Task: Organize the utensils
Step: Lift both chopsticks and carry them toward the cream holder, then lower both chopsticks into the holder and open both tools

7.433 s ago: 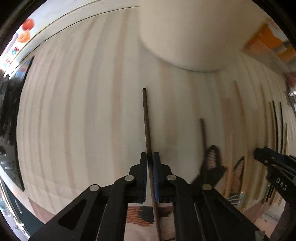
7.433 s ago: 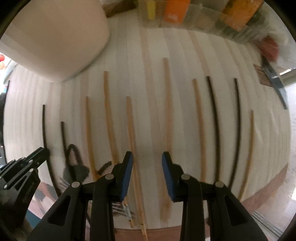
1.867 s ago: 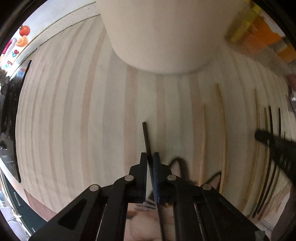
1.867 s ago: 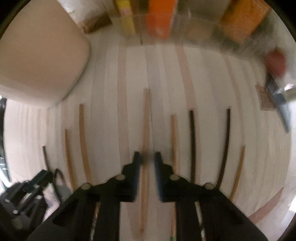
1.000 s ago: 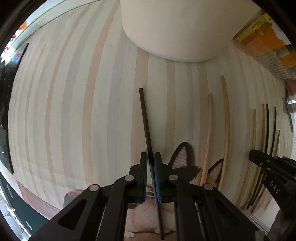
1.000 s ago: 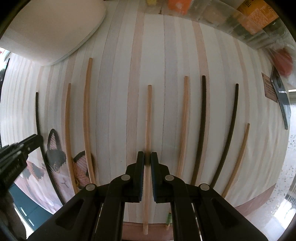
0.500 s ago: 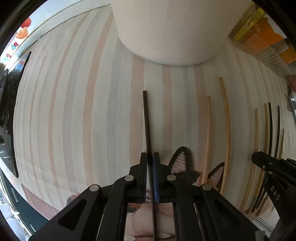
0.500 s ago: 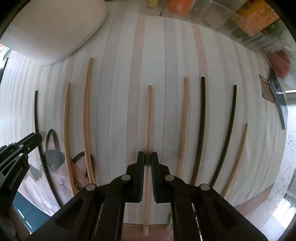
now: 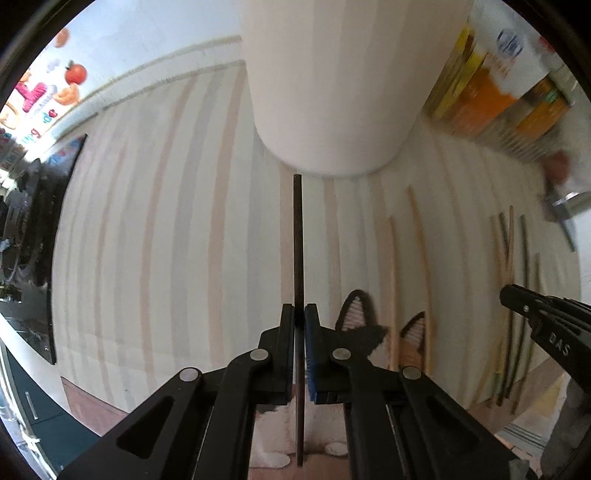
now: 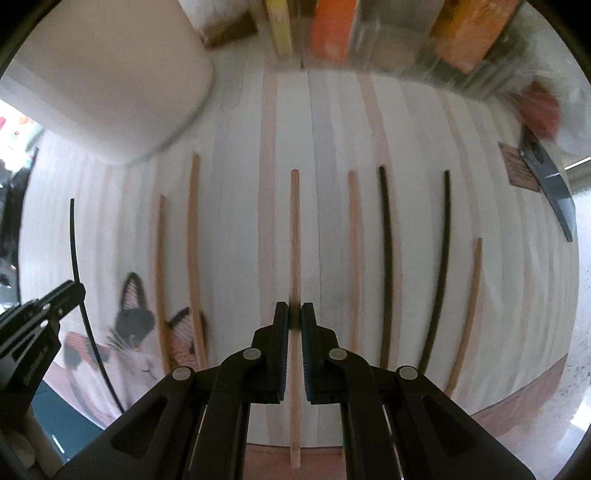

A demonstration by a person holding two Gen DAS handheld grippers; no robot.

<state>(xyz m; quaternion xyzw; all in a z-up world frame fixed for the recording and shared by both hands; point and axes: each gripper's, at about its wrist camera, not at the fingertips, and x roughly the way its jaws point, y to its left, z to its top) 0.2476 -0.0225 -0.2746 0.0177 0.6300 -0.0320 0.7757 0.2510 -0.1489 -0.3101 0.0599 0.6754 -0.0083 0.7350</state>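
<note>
Three thin dark chopsticks (image 10: 386, 258) show in the right wrist view, beside five light wooden chopsticks (image 10: 294, 240). There is one large cream cylindrical container (image 10: 107, 85), one cat-print cloth (image 10: 133, 347), and two black two-finger grippers, the left (image 9: 300, 314) and the right (image 10: 291, 312).

Both views were bright with soft, even daylight and only faint shadows. Fisheye bending curved the striped cloth (image 10: 332, 129) toward black corners. Motion blur smeared the boxes (image 10: 332, 29) at twelve o'clock and the white tub (image 10: 103, 81) at ten o'clock; glare washed out three o'clock
</note>
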